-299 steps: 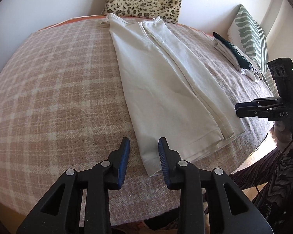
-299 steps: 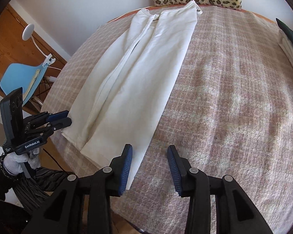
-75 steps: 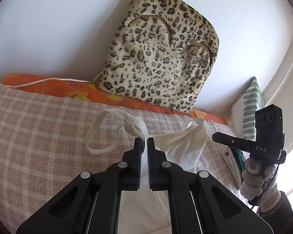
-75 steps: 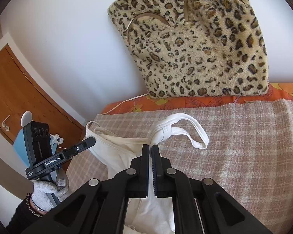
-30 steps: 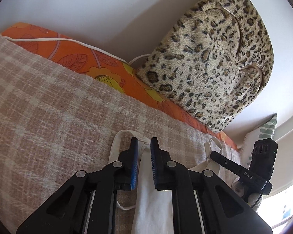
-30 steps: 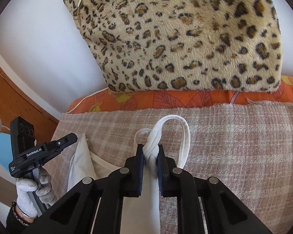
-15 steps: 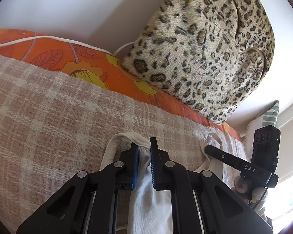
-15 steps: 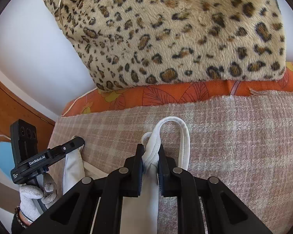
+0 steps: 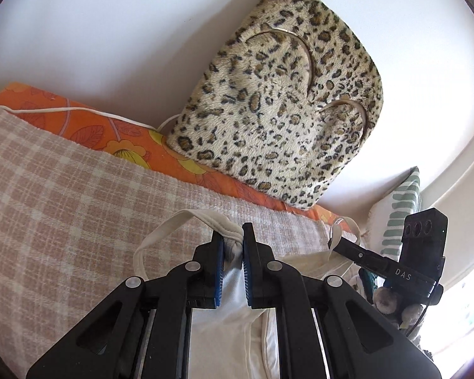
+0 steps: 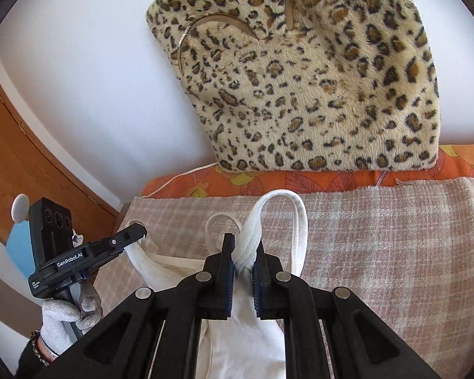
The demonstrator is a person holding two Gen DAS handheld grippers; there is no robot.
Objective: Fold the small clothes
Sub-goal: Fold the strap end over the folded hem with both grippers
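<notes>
Left gripper point(image 9: 232, 244) is pinching one shoulder strap point(image 9: 180, 224) of the white top point(image 9: 224, 312); right gripper point(image 10: 241, 252) is pinching the other strap point(image 10: 287, 211). Top is lying on the checked blanket point(image 9: 63, 208), strap end nearest the leopard cushion point(image 9: 278, 110). Advice: be lifting both straps level, keeping the cloth taut between them, then carrying them toward the hem evenly.
</notes>
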